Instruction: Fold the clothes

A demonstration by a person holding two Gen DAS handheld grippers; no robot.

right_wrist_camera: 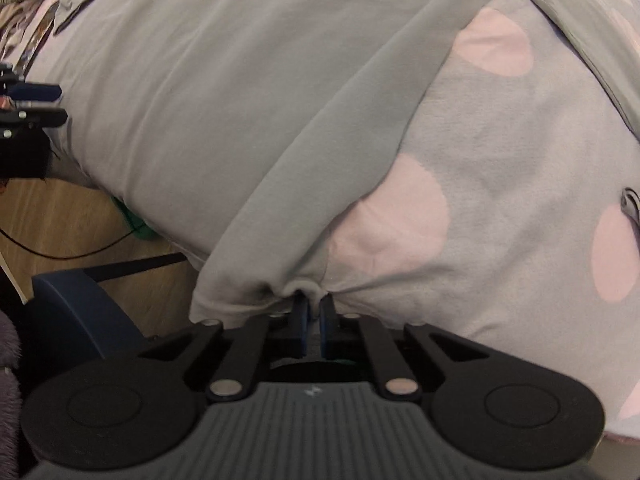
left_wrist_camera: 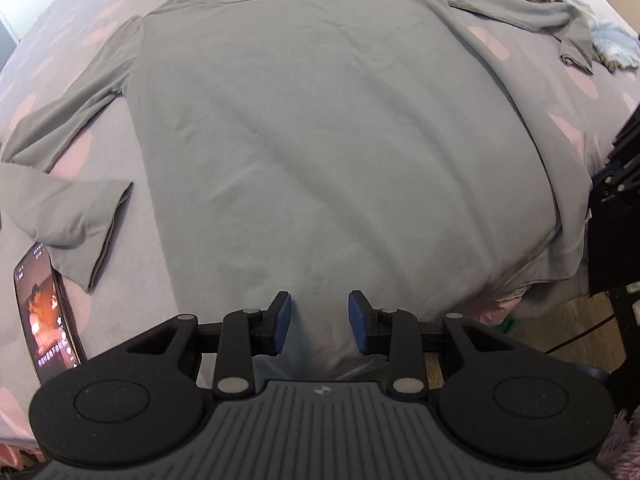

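My left gripper hangs over the near edge of the gray shirt, pointing steeply down, its jaws parted with the blue pads standing apart and nothing pressed between them; the shirt's hem lies just beneath and between them. The shirt spreads away from this gripper across the bed, laid flat with its neckline at the far end. One sleeve runs out to the left of the gripper and doubles back, its cuff ending just beside a phone with a lit screen that lies to the gripper's near left. The other sleeve reaches off to the far right, toward a pile of clothes at the bed's far corner.

My right gripper points straight down at the shirt's corner, where the hem hangs over the bed's edge. Its jaws are clenched on a small bunch of the gray cloth, which puckers right at the fingertips. The bed cover with pink dots lies bare to the right of this gripper. To the left, past the bed's edge, the wooden floor shows with a black cable across it, and the other gripper's fingers enter at the far left.
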